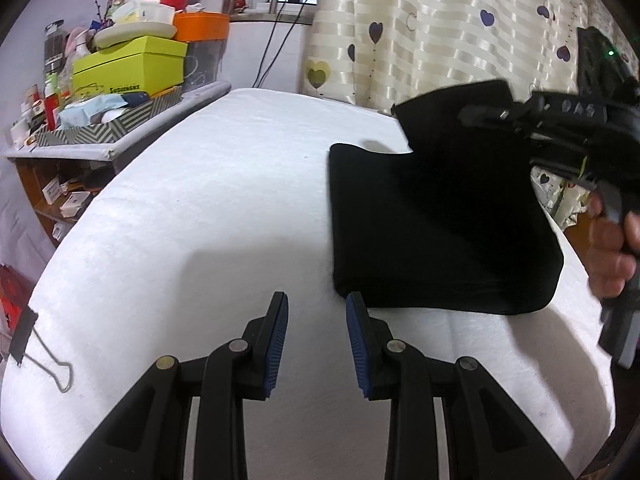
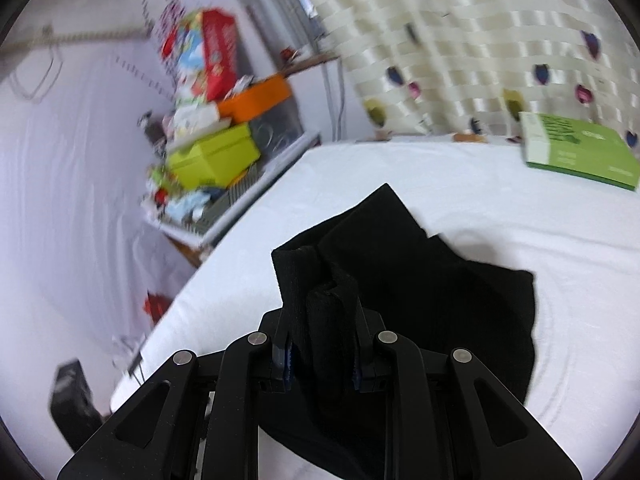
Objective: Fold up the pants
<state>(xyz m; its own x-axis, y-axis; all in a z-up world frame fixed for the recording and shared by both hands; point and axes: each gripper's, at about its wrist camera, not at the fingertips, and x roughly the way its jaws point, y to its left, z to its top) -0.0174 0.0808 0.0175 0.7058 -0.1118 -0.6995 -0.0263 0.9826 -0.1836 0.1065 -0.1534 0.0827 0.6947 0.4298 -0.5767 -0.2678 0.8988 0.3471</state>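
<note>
Soft black pants [image 1: 432,232] lie partly folded on a white, fuzzy table [image 1: 224,208]. The right gripper [image 2: 322,360] pinches a lifted bunched edge; the left gripper [image 1: 317,344] hovers, fingers apart.

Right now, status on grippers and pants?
Left gripper open, holding nothing. Right gripper shut on pants, one end lifted off the white table. Nothing in the way.

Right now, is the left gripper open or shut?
Open. The left gripper holds nothing: its blue pads stand apart above the white sheet.
</note>
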